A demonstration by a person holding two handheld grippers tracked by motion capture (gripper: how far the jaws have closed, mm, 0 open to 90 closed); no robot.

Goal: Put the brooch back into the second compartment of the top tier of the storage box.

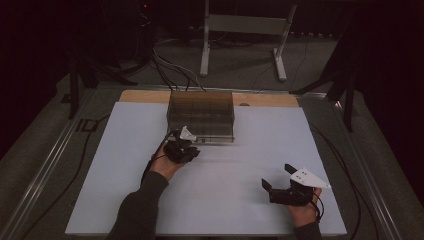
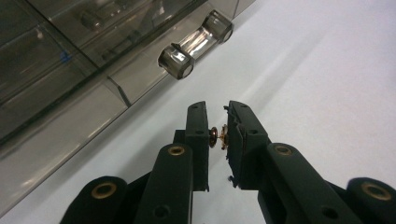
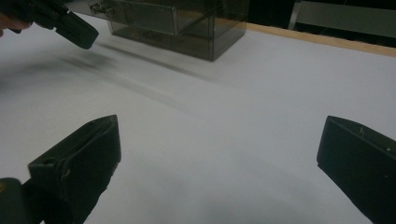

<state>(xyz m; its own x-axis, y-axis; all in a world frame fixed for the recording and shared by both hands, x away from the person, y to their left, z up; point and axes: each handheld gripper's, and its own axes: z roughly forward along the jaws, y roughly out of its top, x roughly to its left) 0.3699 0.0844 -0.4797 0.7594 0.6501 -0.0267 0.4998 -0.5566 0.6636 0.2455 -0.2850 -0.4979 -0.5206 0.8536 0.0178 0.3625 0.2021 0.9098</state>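
A smoky see-through drawer box (image 1: 201,116) stands at the back middle of the white mat (image 1: 250,150). My left gripper (image 1: 191,150) hovers just in front of its lower left corner. In the left gripper view its jaws (image 2: 217,112) stand a narrow gap apart, and a small brass piece (image 2: 218,136) is pinched between them. A clear drawer handle (image 2: 196,46) of the box (image 2: 60,70) lies just ahead. My right gripper (image 1: 277,176) rests at the front right, open wide (image 3: 219,123) over bare mat. From there the box (image 3: 187,23) and the left gripper (image 3: 70,25) show farther off.
A wooden strip (image 1: 270,100) runs along the table's back edge behind the box. Beyond it stand a white metal frame (image 1: 240,30) and dark stands, with cables on the floor. Cables trail from both grippers across the mat's sides.
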